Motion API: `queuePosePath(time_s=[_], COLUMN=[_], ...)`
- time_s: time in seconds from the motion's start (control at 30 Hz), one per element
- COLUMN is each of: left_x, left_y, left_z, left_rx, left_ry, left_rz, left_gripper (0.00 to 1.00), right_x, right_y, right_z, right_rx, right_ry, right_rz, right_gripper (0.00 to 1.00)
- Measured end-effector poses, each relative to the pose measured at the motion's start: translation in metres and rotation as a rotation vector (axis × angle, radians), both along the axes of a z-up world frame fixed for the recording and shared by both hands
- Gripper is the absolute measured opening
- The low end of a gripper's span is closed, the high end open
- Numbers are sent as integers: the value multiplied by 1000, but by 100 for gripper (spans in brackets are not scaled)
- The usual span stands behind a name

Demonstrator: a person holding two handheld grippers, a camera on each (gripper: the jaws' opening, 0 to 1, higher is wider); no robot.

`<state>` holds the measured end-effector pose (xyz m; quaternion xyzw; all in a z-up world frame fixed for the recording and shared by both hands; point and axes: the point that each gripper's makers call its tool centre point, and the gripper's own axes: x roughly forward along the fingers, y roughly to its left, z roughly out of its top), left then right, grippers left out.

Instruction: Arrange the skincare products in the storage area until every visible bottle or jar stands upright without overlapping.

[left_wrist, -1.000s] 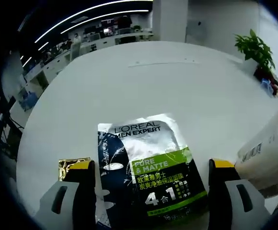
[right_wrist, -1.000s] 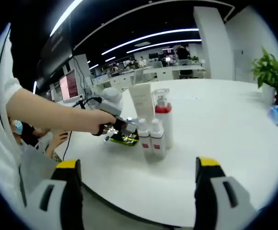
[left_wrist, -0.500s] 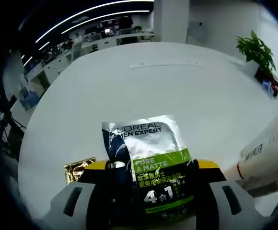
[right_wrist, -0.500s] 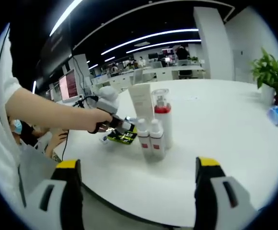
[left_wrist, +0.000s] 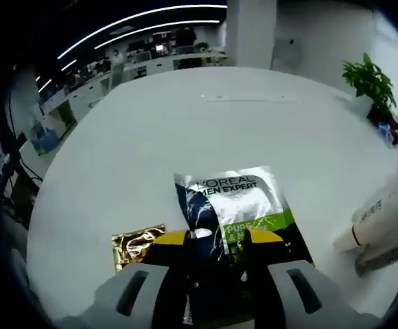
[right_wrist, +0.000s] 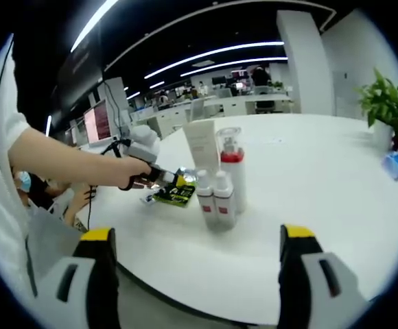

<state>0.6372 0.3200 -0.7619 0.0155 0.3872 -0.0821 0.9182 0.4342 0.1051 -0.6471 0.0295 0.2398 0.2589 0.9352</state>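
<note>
— What's hidden on your left?

— My left gripper clamps the glossy navy-and-green foil sachet, covering its lower edge on the white table.

— Right?

— My right gripper gapes empty; white red-banded bottles stand upright, labels unreadable.

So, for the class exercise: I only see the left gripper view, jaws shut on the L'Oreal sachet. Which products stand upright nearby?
Observer: In the right gripper view, a white tube, a pump bottle and two small bottles stand upright in a tight group.
Operator: What's the right gripper doing?
Observer: The right gripper is open, holding nothing, short of the table edge.
Operator: Who holds the left one?
Observer: A person's hand holds the left gripper, with the sachet, beside that group.
</note>
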Motion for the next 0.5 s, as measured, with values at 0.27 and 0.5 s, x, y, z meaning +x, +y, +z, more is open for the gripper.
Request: queuePosePath(time_s=[0.27,0.5], left_x=[1,2], left_y=[17,10], left_z=[1,-7], left_rx=[71,-91], left_ry=[-38,-25], left_rz=[-15,49], left_gripper=[0,0], right_x=[0,0], right_y=[-1,-1], right_z=[0,0], right_rx=[0,0], right_ry=[-2,-3], right_rz=[-2,-3], right_gripper=[99,99])
